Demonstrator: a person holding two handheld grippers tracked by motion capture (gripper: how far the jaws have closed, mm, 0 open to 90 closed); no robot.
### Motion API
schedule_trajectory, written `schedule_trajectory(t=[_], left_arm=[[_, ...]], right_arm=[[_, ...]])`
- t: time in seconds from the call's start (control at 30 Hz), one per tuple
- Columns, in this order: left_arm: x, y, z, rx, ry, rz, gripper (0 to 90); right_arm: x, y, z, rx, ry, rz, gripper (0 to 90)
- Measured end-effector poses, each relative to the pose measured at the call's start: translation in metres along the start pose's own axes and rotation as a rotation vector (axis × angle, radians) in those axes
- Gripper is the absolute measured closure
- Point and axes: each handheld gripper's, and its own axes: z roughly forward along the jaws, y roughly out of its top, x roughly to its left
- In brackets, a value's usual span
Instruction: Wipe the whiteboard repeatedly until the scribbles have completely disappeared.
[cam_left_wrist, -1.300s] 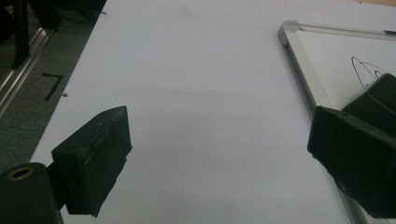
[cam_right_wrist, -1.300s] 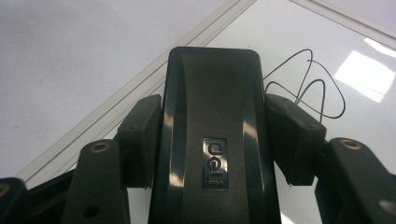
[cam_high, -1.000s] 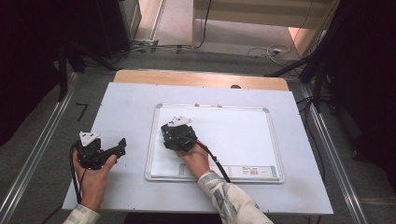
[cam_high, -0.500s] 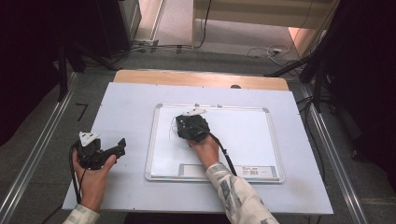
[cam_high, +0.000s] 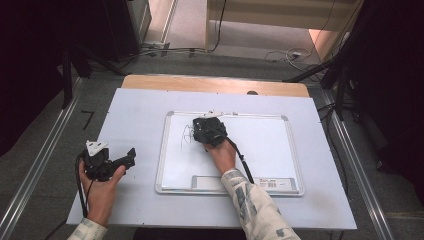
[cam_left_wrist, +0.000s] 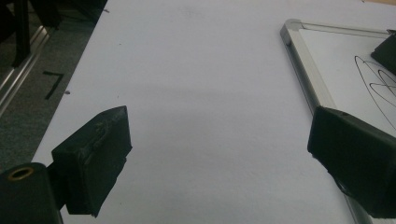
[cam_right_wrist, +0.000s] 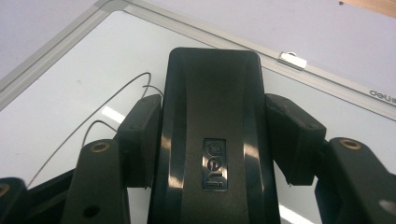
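Observation:
A whiteboard (cam_high: 260, 150) with a silver frame lies on the white table. Black pen loops (cam_high: 187, 135) mark its upper left part. My right gripper (cam_high: 210, 131) is shut on a black board eraser (cam_right_wrist: 214, 135), pressed flat on the board near its top edge, just right of the loops. In the right gripper view the eraser sits between both jaws, with pen lines (cam_right_wrist: 98, 116) showing to its left. My left gripper (cam_high: 131, 156) rests open on the table left of the board, nothing between its jaws (cam_left_wrist: 215, 154).
The whiteboard's frame corner (cam_left_wrist: 292, 25) lies to the right of my left gripper. A wooden strip (cam_high: 215, 84) runs along the table's far edge. Metal rails (cam_high: 45, 160) flank the table. Cables (cam_high: 280, 52) lie on the floor beyond.
My right gripper has slid the eraser up and to the right across the board, from the left part toward the top edge. The left gripper has stayed put.

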Motion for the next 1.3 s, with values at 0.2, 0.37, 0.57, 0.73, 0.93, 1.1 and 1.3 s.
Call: schedule_trajectory(t=[0.2, 0.37, 0.57, 0.73, 0.93, 1.1, 1.3], left_arm=[[0.000, 0.000, 0.000, 0.000, 0.000, 0.001, 6.5], [0.000, 0.000, -0.001, -0.002, 0.000, 0.003, 6.5], [-0.001, 0.000, -0.001, -0.002, 0.000, 0.007, 6.4], [-0.001, 0.000, -0.001, -0.005, -0.001, 0.005, 6.4], [0.001, 0.000, -0.002, -0.005, 0.000, 0.001, 6.5], [0.001, 0.000, -0.002, -0.005, 0.000, -0.001, 6.5], [0.000, 0.000, -0.001, -0.001, 0.001, 0.006, 6.4]], right_arm=[[0.021, -0.003, -0.005, 0.007, 0.033, -0.037, 38.1], [0.042, -0.010, -0.013, 0.009, 0.050, -0.063, 38.0], [0.062, -0.018, -0.022, 0.021, 0.080, -0.081, 38.1], [0.072, -0.020, -0.025, 0.020, 0.086, -0.108, 37.9], [0.060, -0.018, -0.022, 0.016, 0.098, -0.100, 37.9], [0.049, -0.015, -0.019, 0.019, 0.093, -0.080, 37.5], [0.050, -0.022, -0.024, 0.034, 0.096, -0.075, 37.0]])
